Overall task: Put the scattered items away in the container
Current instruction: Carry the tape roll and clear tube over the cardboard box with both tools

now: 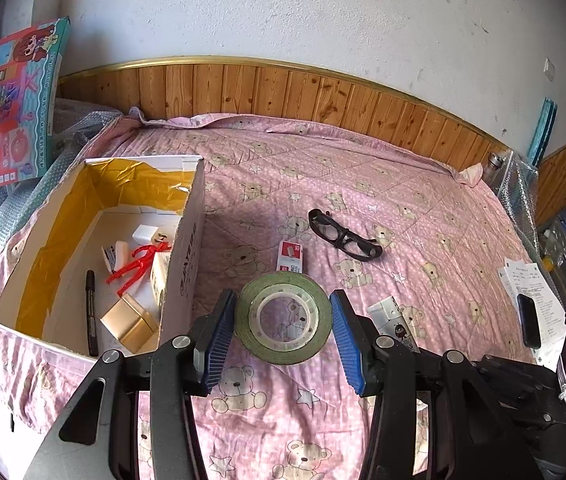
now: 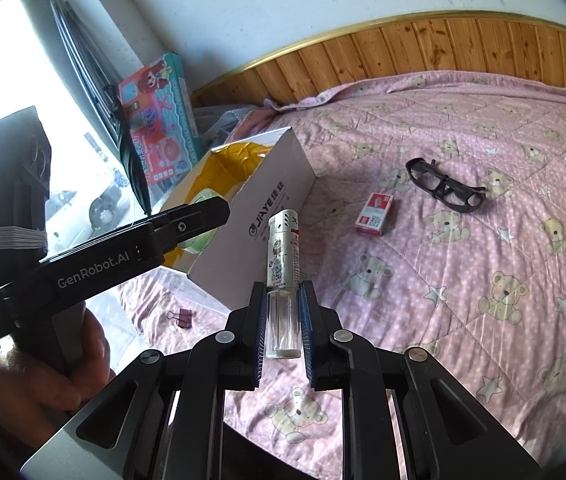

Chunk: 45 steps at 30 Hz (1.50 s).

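Left gripper (image 1: 283,334): ribbed blue pads spread wide, flanking a green tape roll (image 1: 283,322) with a clear plastic core; whether the pads touch its rim cannot be told. Right gripper (image 2: 281,334) is clamped on the clear base of a slim cylindrical spray bottle (image 2: 283,252), long axis along the fingers, perforated metal cap pointing away toward the cardboard box (image 2: 267,216). The box, open-topped and yellow-lined, sits at the bed's left edge. Staple box (image 2: 375,215) and black glasses (image 2: 445,192) lie on the quilted bear-print sheet (image 2: 483,280), open fabric around both.
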Motion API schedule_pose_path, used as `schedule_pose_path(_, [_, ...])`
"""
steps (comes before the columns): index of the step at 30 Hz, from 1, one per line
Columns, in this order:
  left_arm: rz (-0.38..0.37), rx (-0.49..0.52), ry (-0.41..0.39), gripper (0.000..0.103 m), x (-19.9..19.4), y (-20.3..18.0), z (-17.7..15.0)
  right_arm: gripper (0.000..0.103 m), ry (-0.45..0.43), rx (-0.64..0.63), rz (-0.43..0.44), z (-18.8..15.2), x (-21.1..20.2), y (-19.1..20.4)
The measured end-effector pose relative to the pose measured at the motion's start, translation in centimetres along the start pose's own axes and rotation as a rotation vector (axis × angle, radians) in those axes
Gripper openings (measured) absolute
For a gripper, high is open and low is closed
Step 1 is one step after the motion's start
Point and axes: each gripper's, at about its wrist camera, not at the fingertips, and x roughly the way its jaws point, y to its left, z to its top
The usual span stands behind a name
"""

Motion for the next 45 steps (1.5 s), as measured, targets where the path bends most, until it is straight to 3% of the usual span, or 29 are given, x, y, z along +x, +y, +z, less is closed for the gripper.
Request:
schedule_pose_path(21, [0.037, -0.146, -0.050, 0.049, -1.5, 10.6, 1.1, 0.016, 0.053, -0.133, 0.047, 3.6, 5.8, 7.7])
schedule_pose_path(34, [0.135, -0.219, 0.000, 0.049, -0.2, 17.2, 1.1, 0.016, 0.096, -0.167, 0.131, 7.4, 10.6, 11.1])
schedule_pose_path(45, [0.211, -0.192, 0.069, 0.049, 2.2, 20.0, 1.5, 0.016, 0.132, -0.178, 0.141, 10.7, 15.3, 12.0])
